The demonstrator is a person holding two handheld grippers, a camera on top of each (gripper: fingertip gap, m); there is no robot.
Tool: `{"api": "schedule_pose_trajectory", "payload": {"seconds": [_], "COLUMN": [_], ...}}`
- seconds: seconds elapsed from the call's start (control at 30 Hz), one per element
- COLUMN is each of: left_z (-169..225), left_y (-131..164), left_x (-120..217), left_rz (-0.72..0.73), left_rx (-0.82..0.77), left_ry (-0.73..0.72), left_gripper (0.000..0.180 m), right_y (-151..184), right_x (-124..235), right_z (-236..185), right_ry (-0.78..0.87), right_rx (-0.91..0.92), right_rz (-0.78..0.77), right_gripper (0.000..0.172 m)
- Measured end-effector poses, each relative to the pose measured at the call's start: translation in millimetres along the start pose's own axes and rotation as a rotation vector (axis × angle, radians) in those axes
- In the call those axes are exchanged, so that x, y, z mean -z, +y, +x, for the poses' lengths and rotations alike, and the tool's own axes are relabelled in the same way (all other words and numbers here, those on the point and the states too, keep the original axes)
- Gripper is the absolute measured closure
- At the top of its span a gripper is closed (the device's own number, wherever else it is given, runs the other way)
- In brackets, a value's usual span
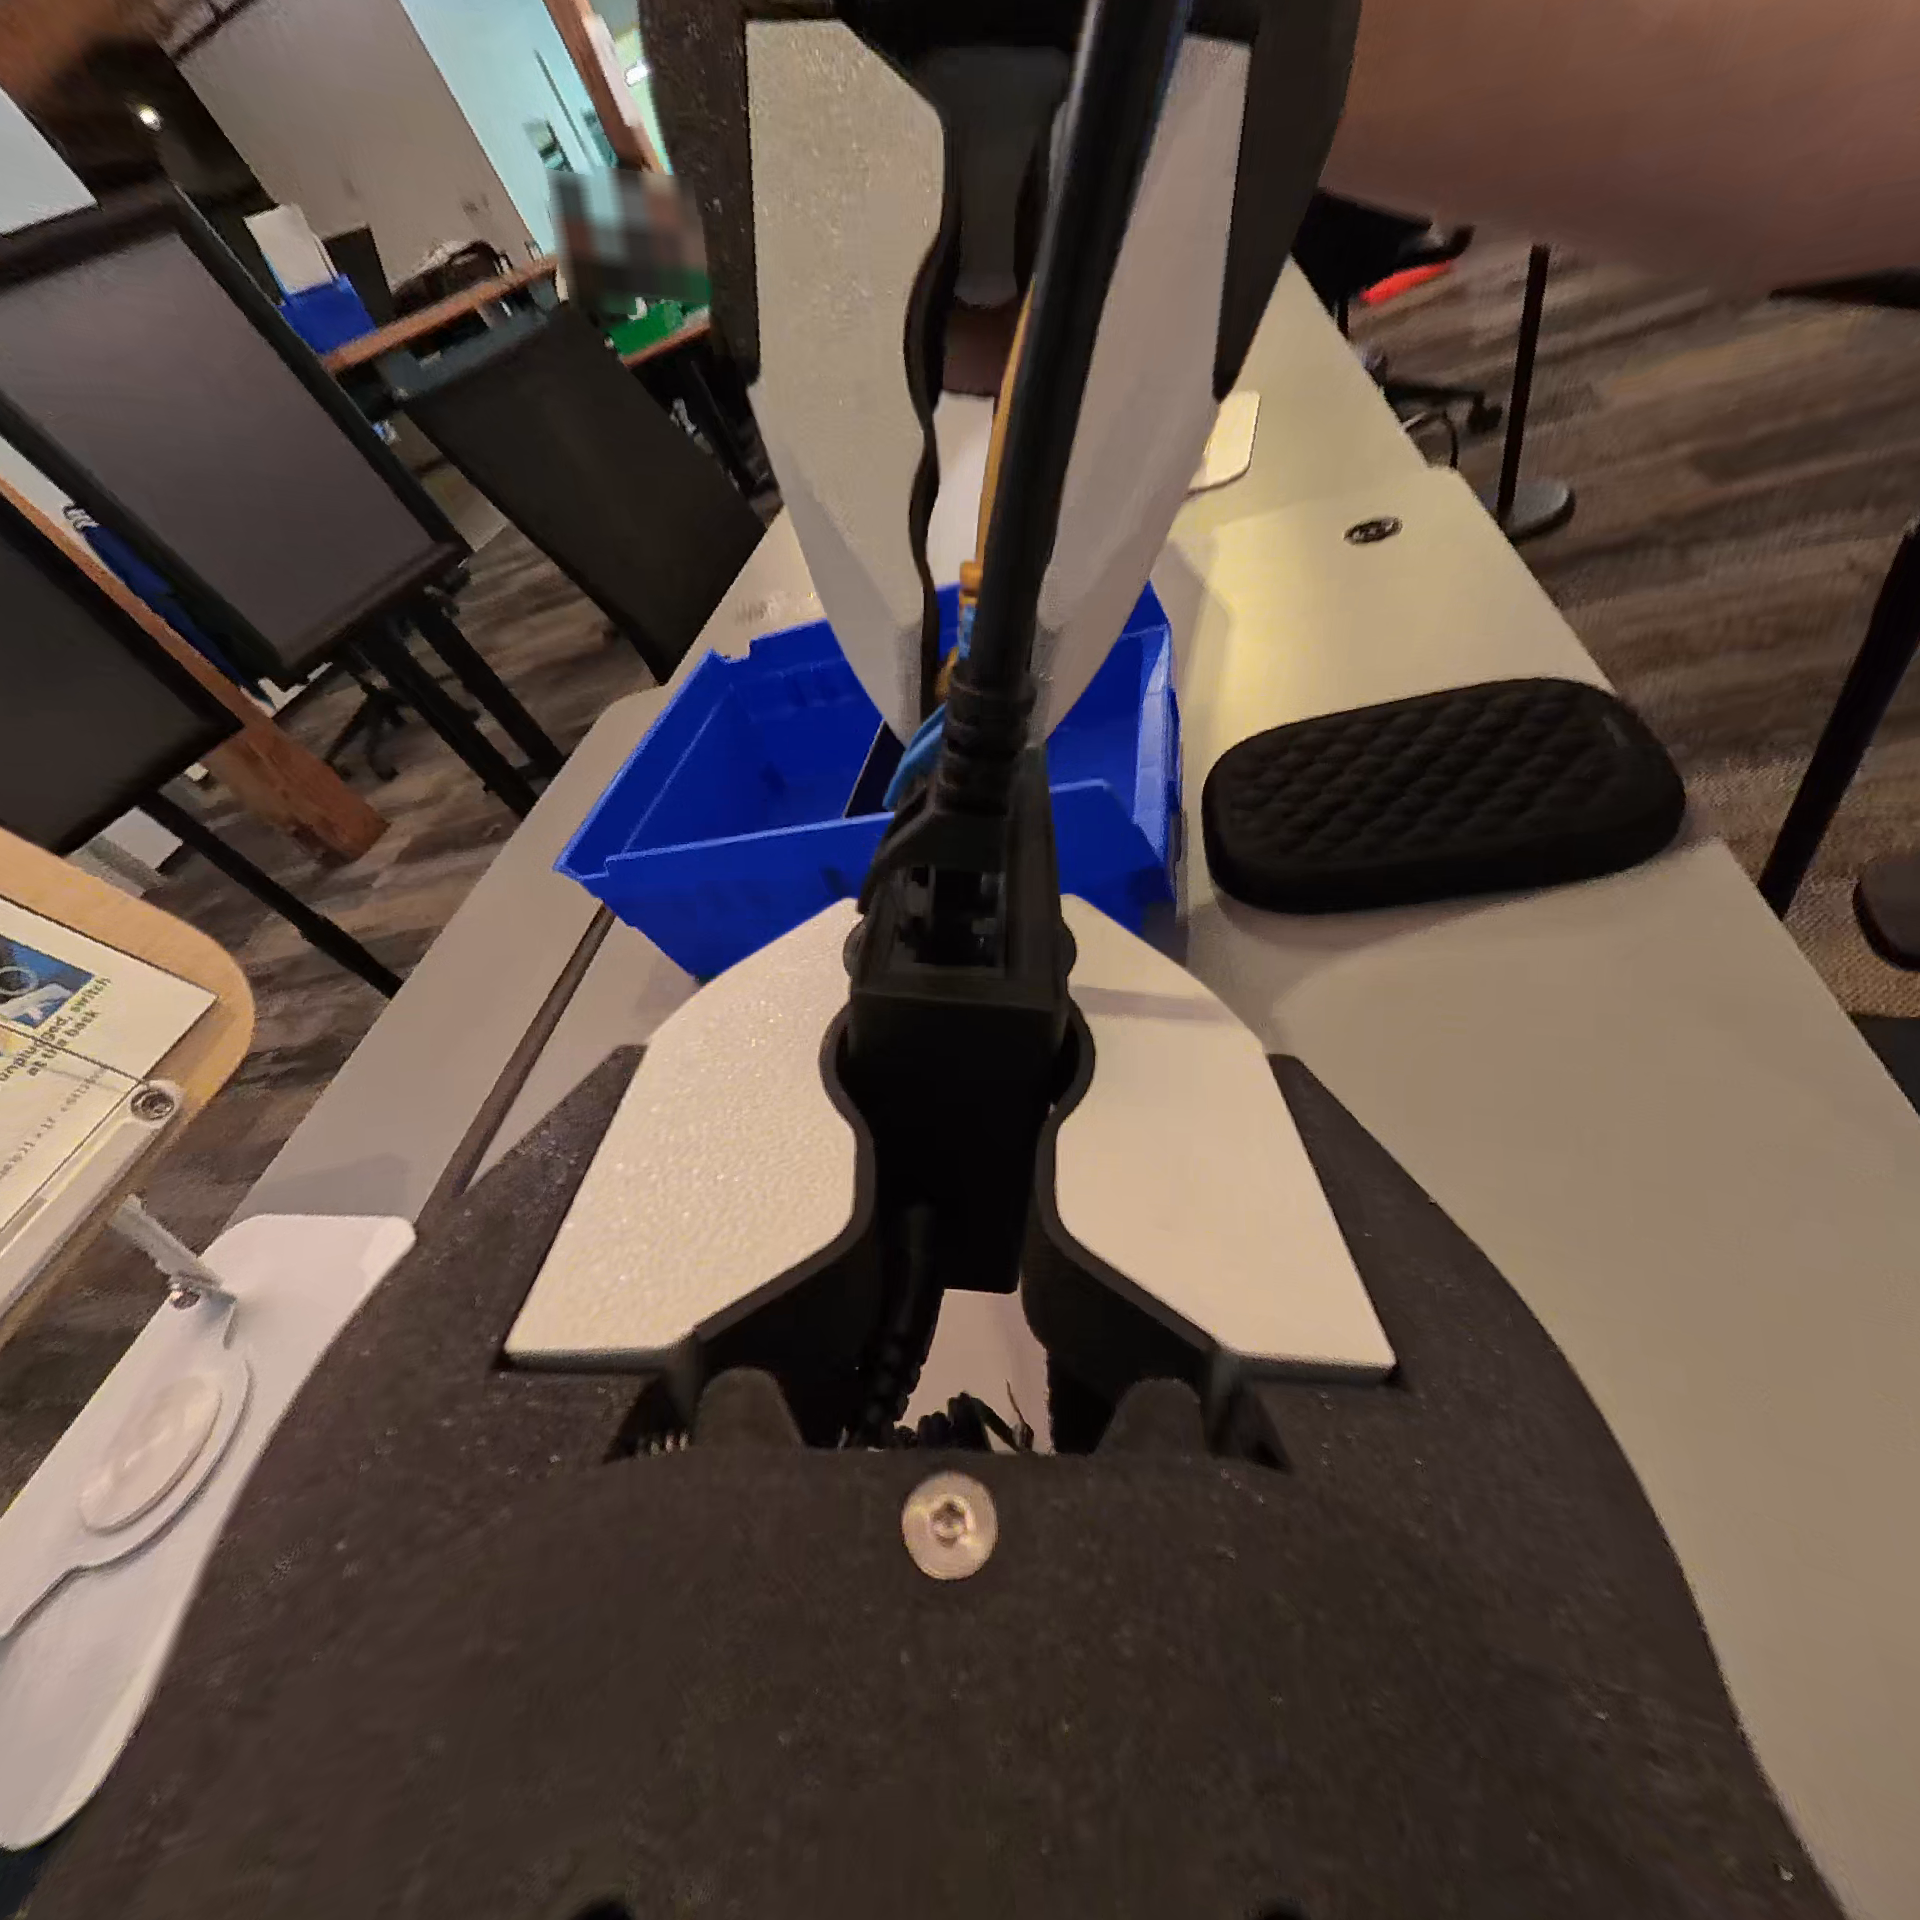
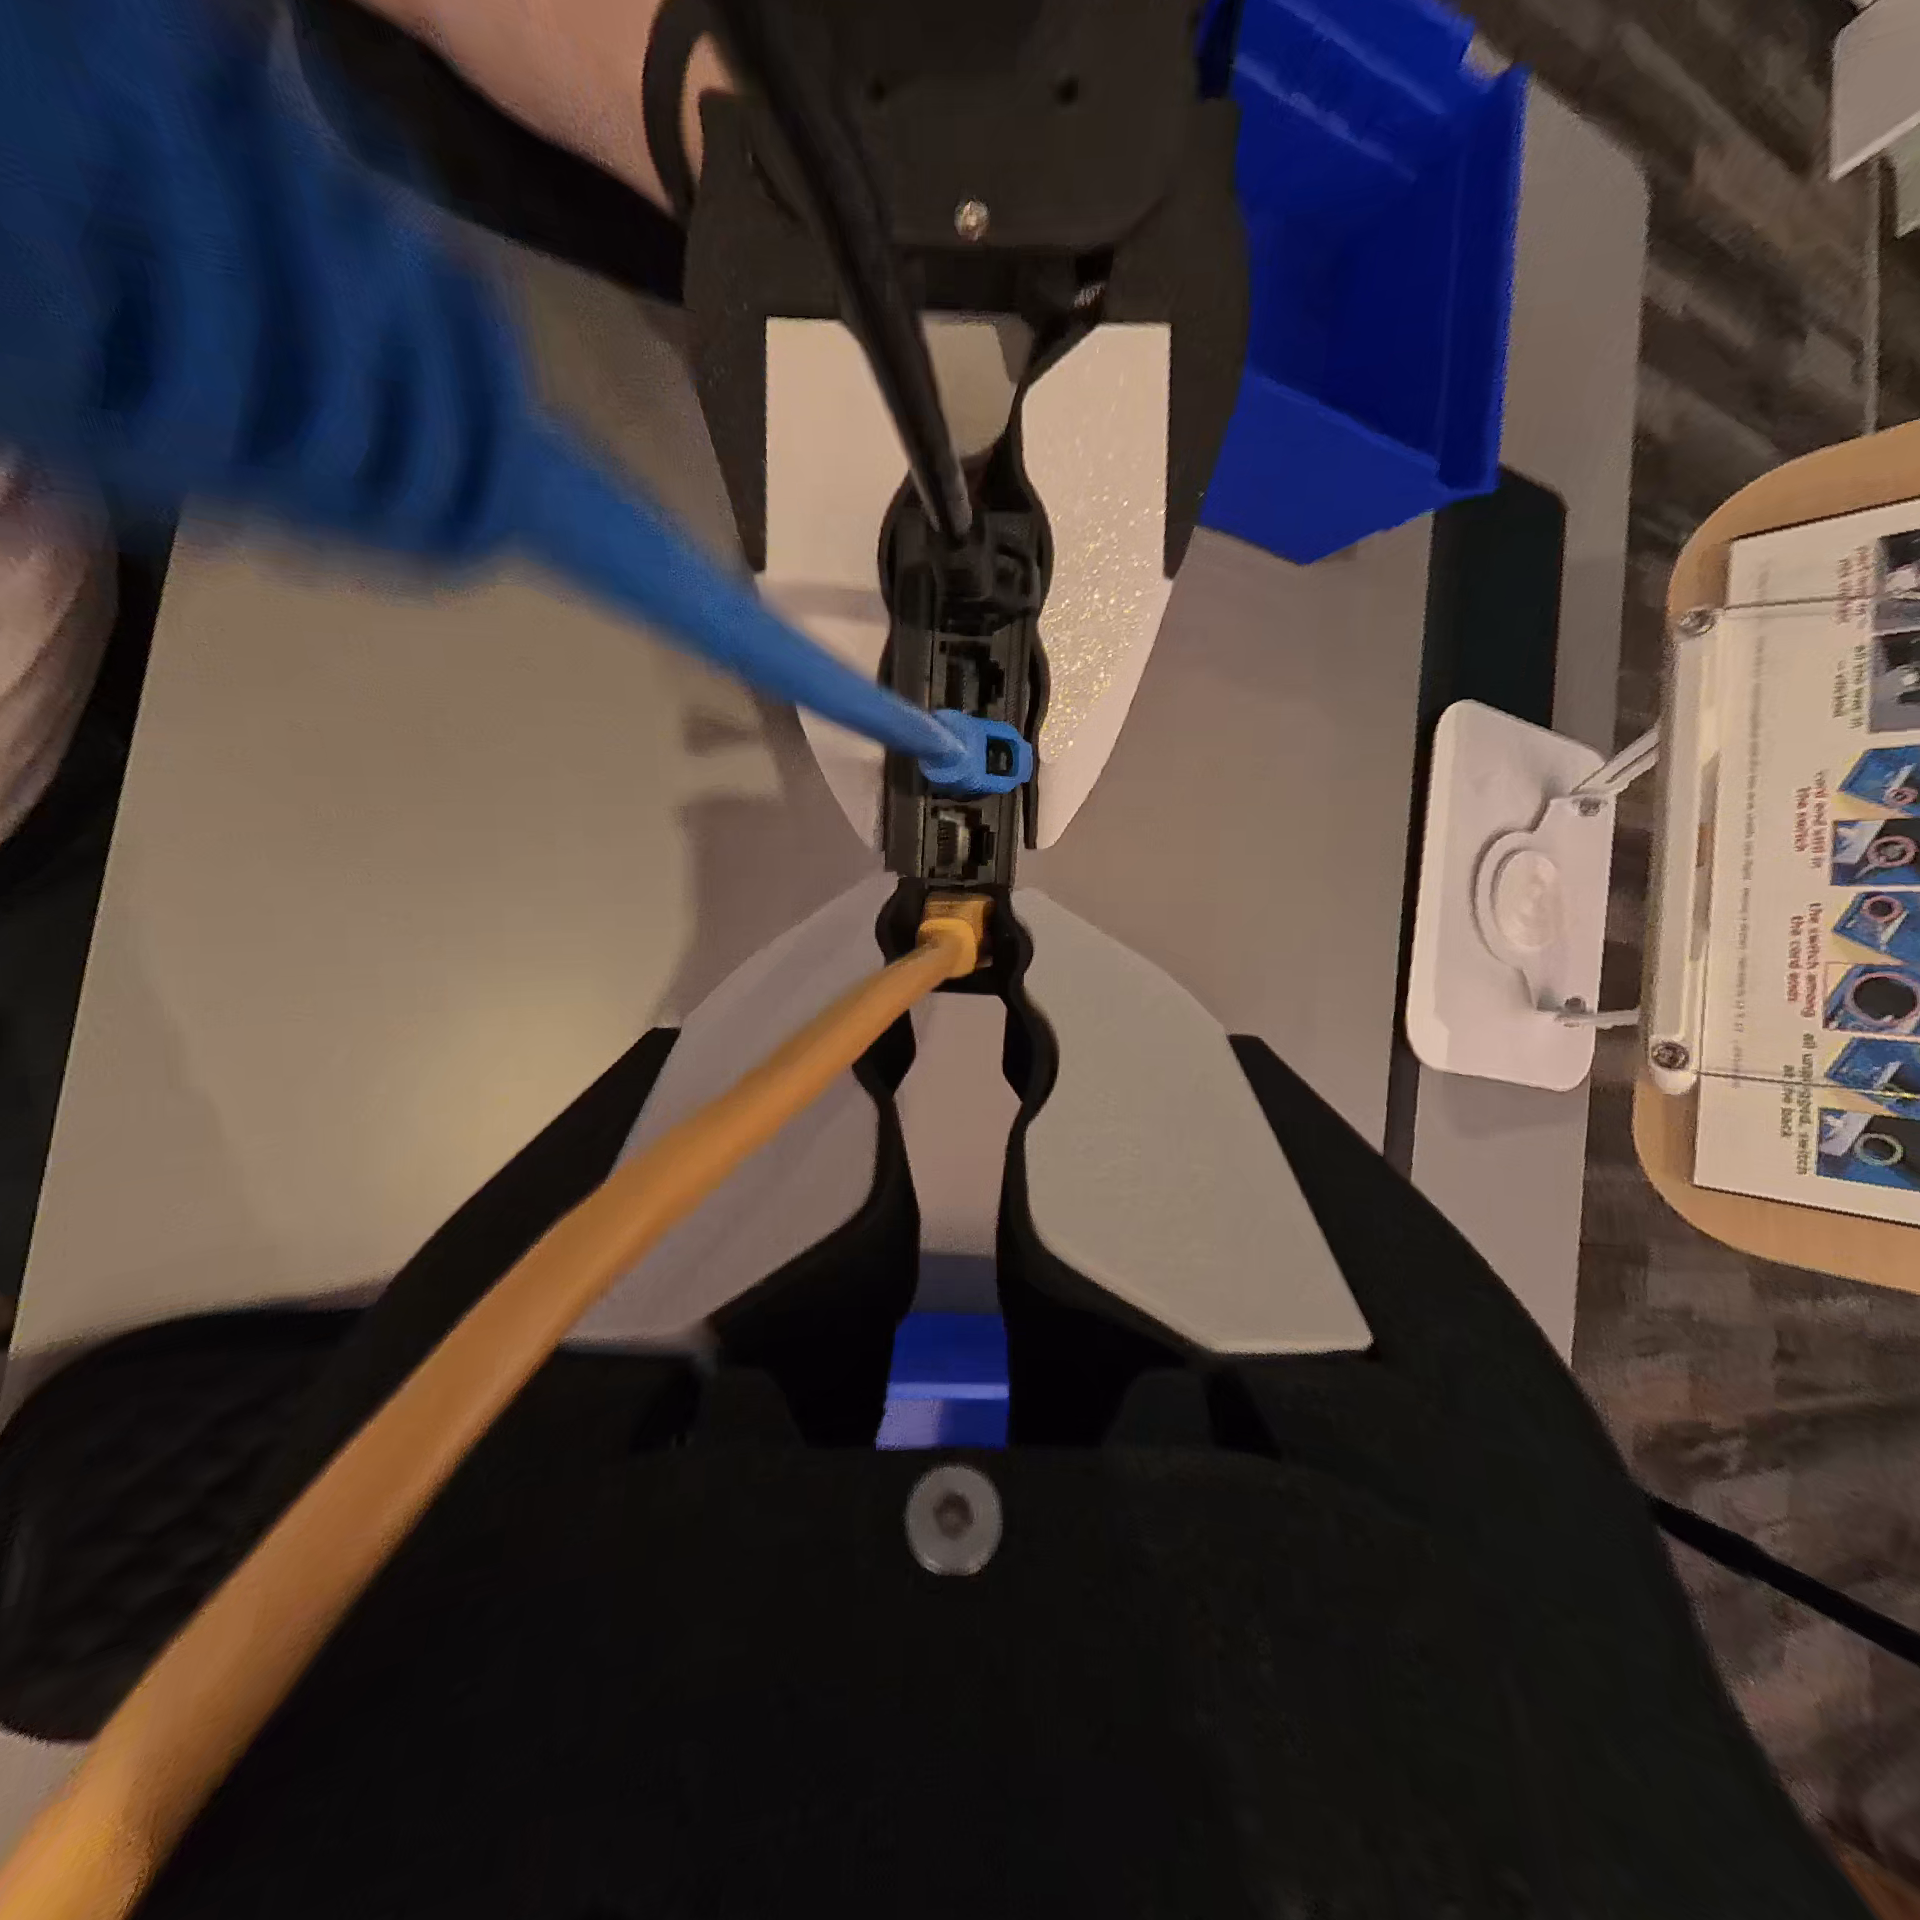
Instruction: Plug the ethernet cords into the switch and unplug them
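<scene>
Two hand-held grippers meet nose to nose over a grey desk [image 1: 1455, 1195], the black switch [image 2: 951, 727] caught between them. The left gripper [image 1: 961, 997] has its jaws closed on the switch body, pads against both sides. The right gripper [image 2: 951, 951] is nearly closed on the yellow plug [image 2: 951, 930] at the switch's near end, pads pressed on it.

Three cords are in play. The black cord [image 1: 1023, 468] runs from the switch's far port up across the right gripper's white fingers, blocking the left camera's line ahead. The blue cord [image 2: 727, 634] is plugged in mid-row and sweeps off to the left as a blur. The yellow cord [image 2: 520, 1299] trails back over the right gripper's body. Two ports show empty, one on either side of the blue plug.

One blue bin [image 1: 748, 800] sits on the desk just behind the grippers. One black quilted pad [image 1: 1444, 790] lies beside it. One white bracket [image 2: 1507, 904] at the desk edge holds an instruction card [image 2: 1818, 862] on a wooden board. Dark screens and chairs fill the room beyond.
</scene>
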State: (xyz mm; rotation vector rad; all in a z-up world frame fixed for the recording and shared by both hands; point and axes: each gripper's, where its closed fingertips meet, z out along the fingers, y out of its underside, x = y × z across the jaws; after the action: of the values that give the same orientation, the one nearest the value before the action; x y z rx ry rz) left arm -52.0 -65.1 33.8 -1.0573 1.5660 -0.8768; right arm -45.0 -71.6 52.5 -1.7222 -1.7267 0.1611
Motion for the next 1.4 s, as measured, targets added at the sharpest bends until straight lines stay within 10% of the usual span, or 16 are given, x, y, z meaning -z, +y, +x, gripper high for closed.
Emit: {"api": "schedule_pose_trajectory", "payload": {"seconds": [0.4, 1.4], "left_z": [-4, 4], "left_y": [14, 17], "left_x": [-2, -3], "left_rz": [-0.134, -0.170], "left_rx": [-0.026, 0.027], "left_ry": [-0.030, 0.033], "left_gripper": [0.152, 0.152], "right_y": [18, 16], "right_x": [-7, -12], "right_z": [5, -4], "right_ry": [0.051, -0.031], "right_rx": [0.074, -0.003], "right_rz": [-0.268, -0.092], "right_gripper": [0.155, 0.161]}}
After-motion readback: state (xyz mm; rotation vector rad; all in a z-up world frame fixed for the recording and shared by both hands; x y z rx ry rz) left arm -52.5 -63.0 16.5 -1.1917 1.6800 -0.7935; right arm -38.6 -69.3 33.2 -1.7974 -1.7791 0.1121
